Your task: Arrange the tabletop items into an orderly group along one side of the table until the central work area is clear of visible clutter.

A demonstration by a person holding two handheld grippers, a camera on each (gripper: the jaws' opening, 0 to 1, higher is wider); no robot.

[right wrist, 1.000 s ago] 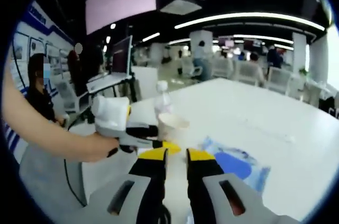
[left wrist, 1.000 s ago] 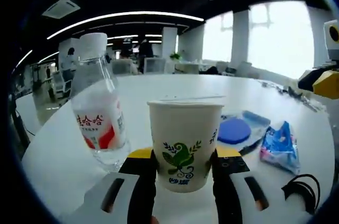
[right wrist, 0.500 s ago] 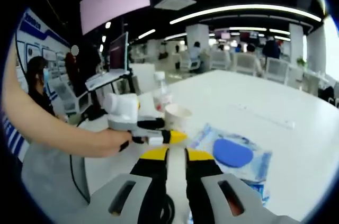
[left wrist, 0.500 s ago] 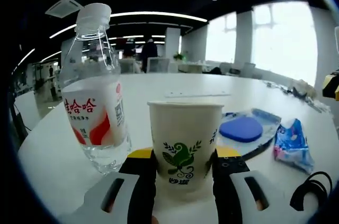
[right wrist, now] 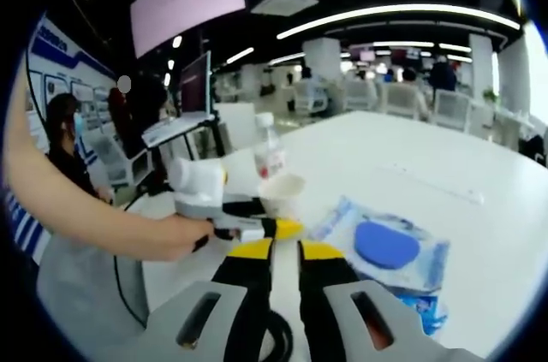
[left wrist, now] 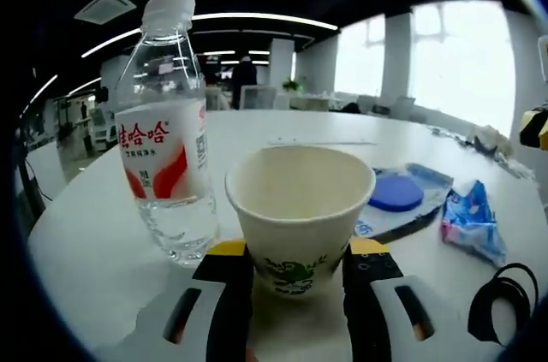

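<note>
The paper cup (left wrist: 300, 212) sits gripped between the jaws of the left gripper (left wrist: 298, 261), tilted so its empty mouth shows. Just beside it, at its 9 o'clock, stands the clear plastic water bottle (left wrist: 168, 131), nearly touching. I think a careless sideways push could knock the bottle over, and the thin cup wall may crush. At 3 o'clock lie a glossy pack with a blue round pad (left wrist: 396, 193) and a crinkled blue wrapper (left wrist: 470, 222). The right gripper (right wrist: 277, 250) holds nothing, jaws narrow.
</note>
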